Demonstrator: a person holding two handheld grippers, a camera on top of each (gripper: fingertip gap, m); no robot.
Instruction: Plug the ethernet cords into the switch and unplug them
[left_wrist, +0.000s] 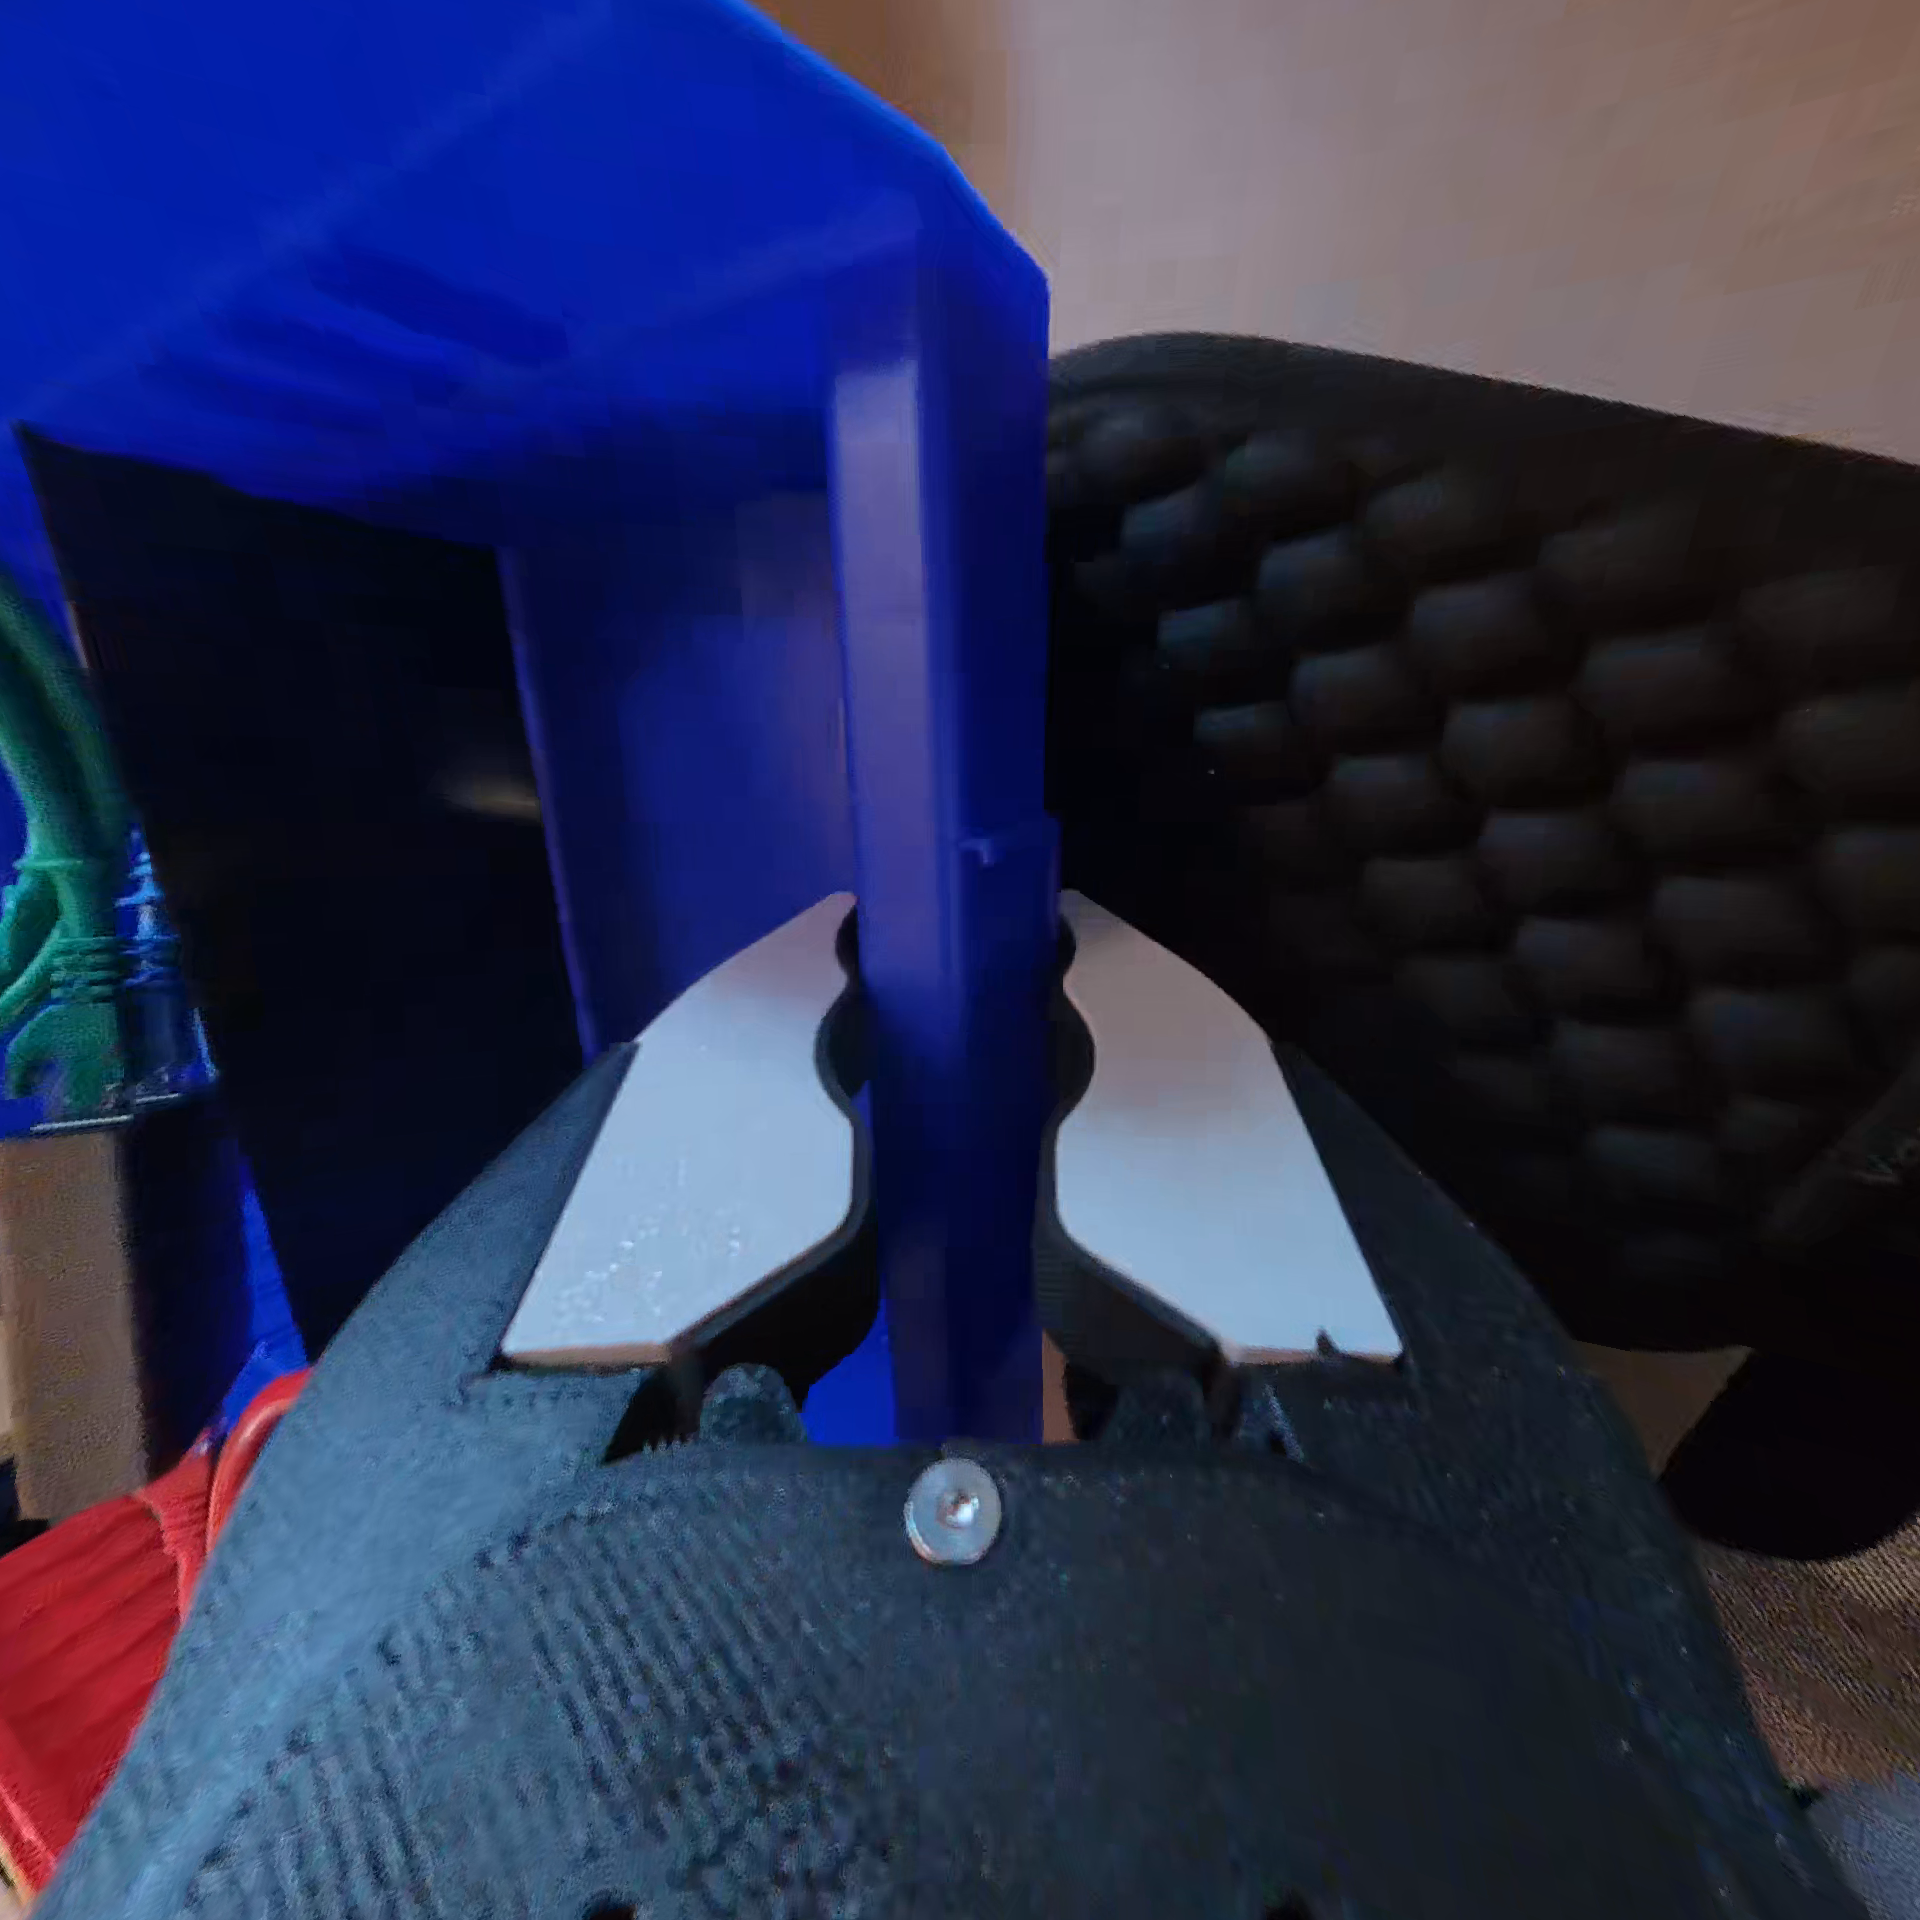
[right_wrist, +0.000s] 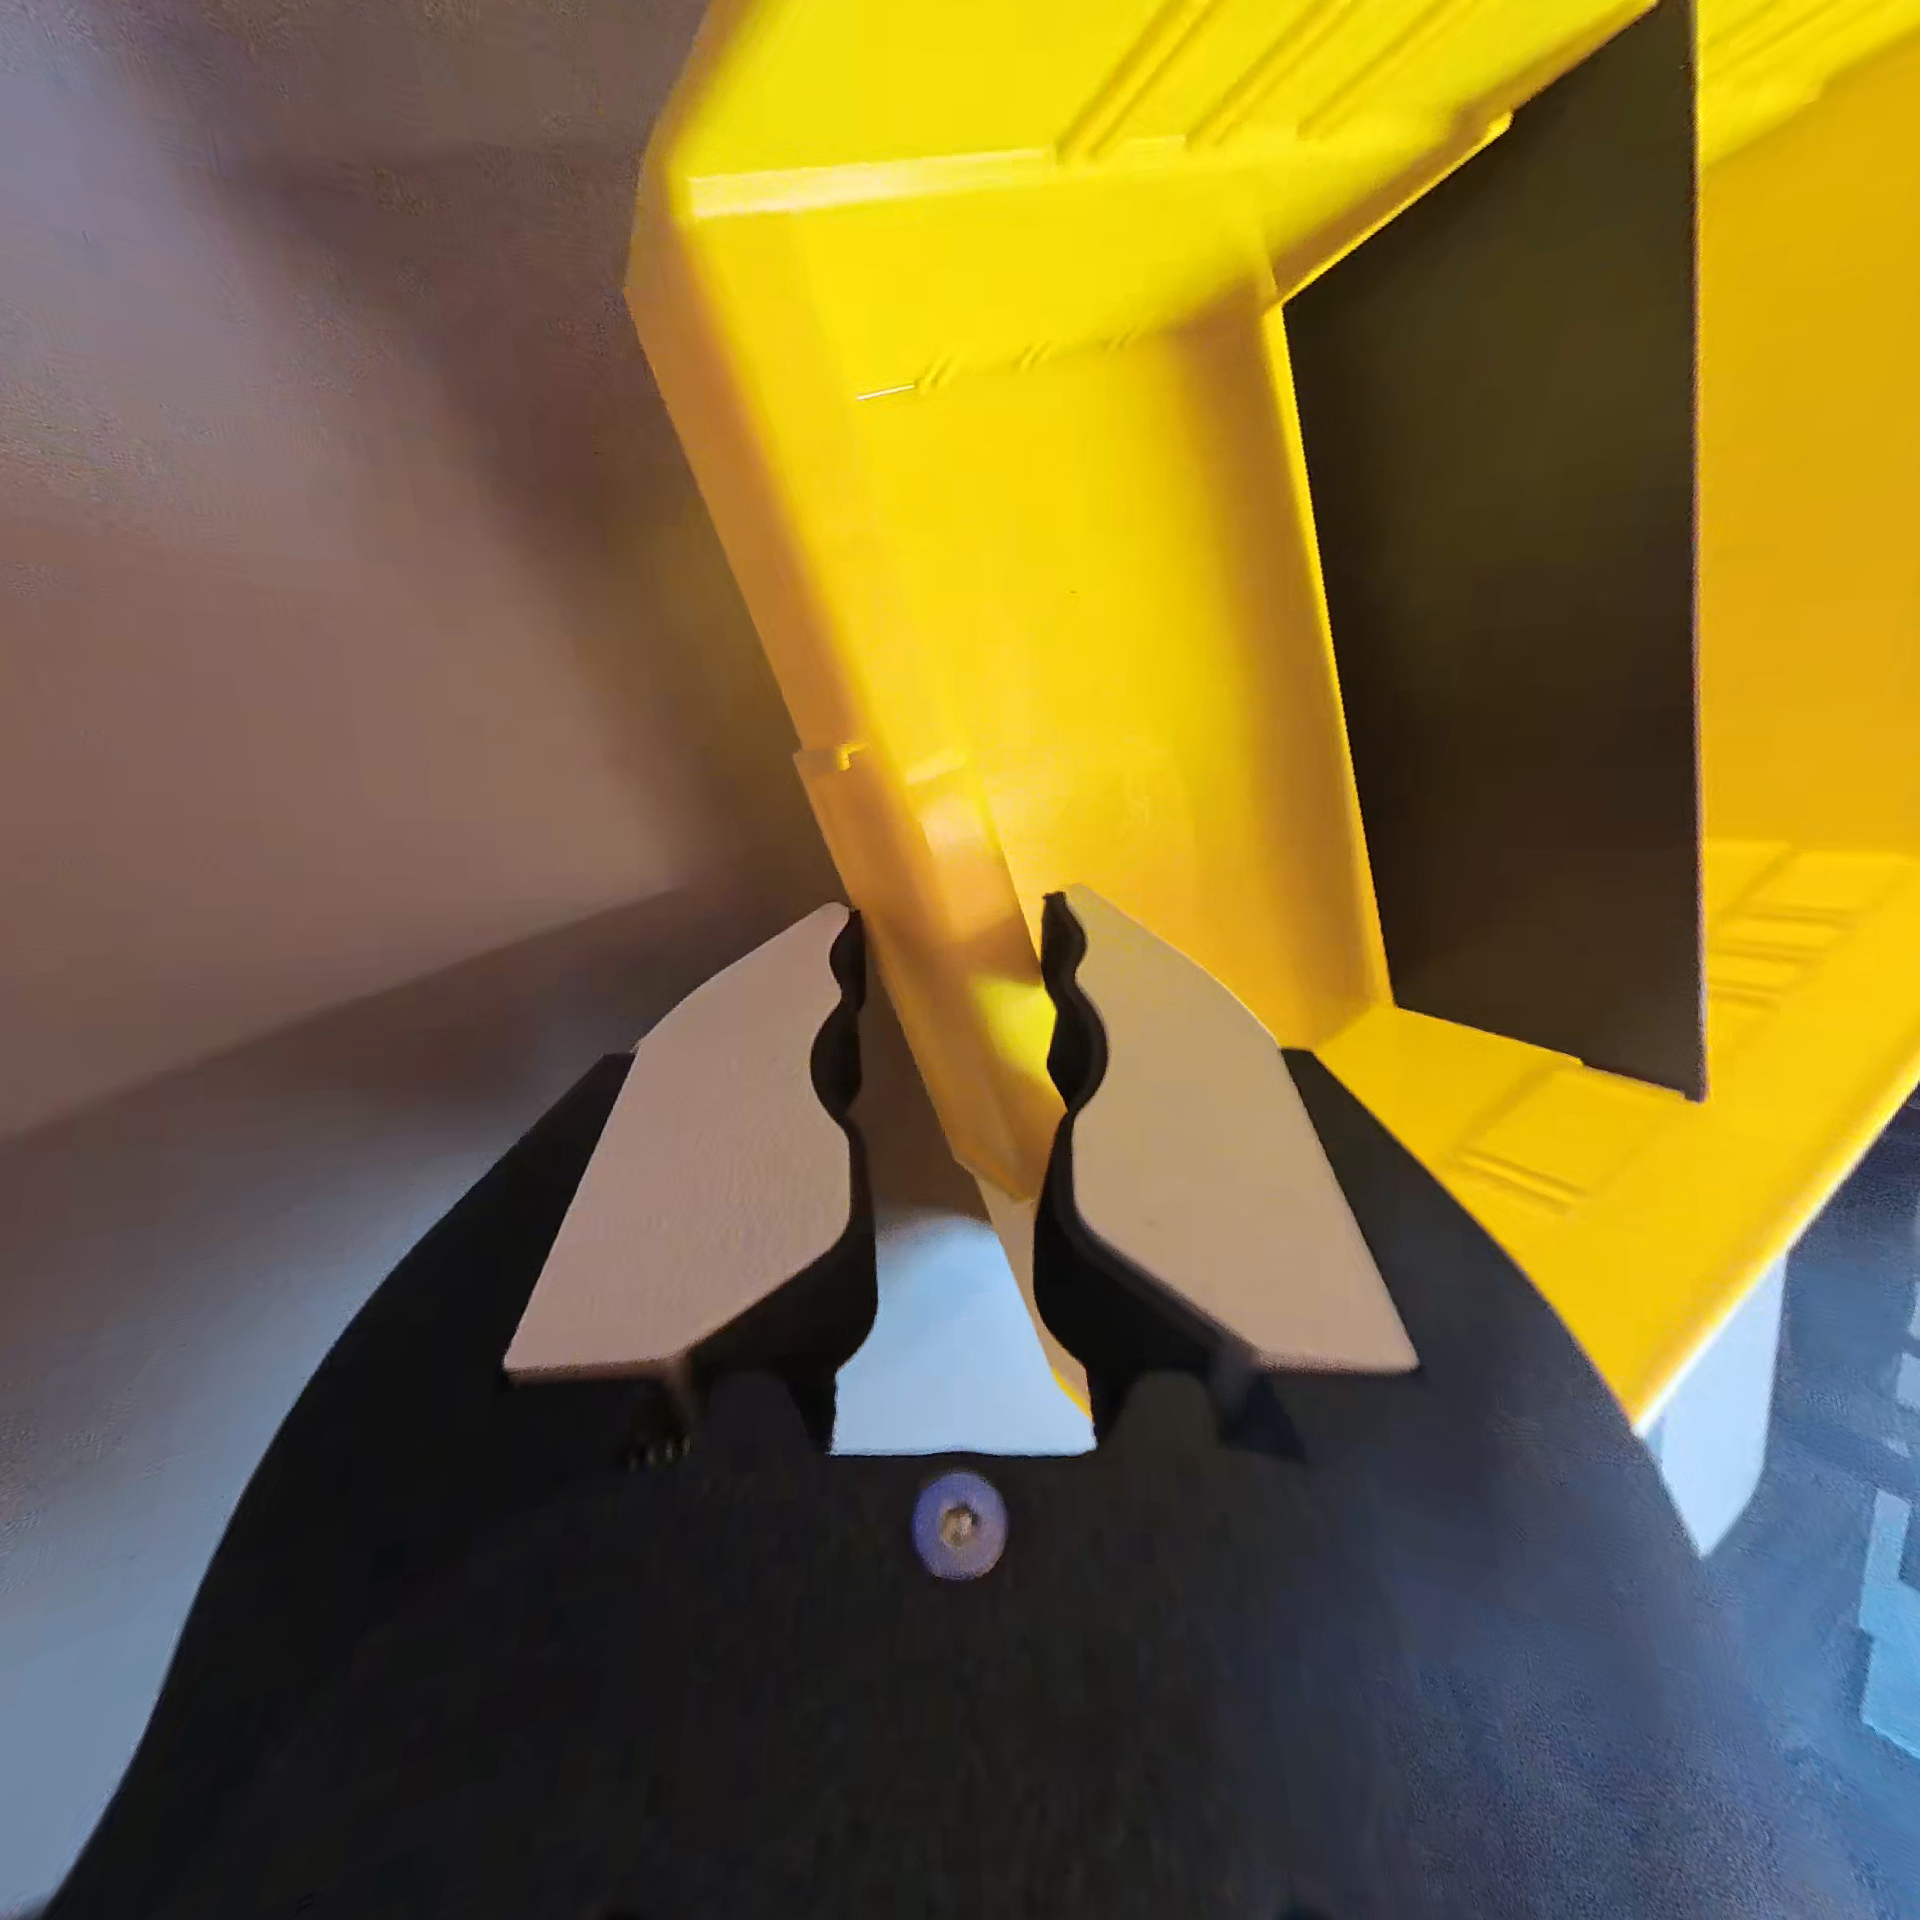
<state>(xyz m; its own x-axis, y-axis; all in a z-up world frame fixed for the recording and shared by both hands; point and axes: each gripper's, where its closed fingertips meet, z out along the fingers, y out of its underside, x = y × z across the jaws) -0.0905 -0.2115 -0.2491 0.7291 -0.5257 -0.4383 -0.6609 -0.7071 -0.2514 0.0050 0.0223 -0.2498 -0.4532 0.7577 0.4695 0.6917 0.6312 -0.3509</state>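
While left tongs (left_wrist: 956, 1039) clamp the rim of a blue plastic storage bin (left_wrist: 520, 343), green ethernet cords (left_wrist: 52, 862) lie inside that bin at its left; black dimpled chair seat (left_wrist: 1507, 779) just right. Right tongs (right_wrist: 951, 1049) clamp a yellow plastic bin (right_wrist: 1039, 520) wall; switch unseen

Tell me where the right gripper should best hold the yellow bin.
On the thin side wall at the open rim. The yellow bin hangs tilted, and that wall edge already sits between the right gripper fingers; it looks narrow enough to pinch. Come from the rim edge, one finger inside, one outside. The blue bin is held likewise.
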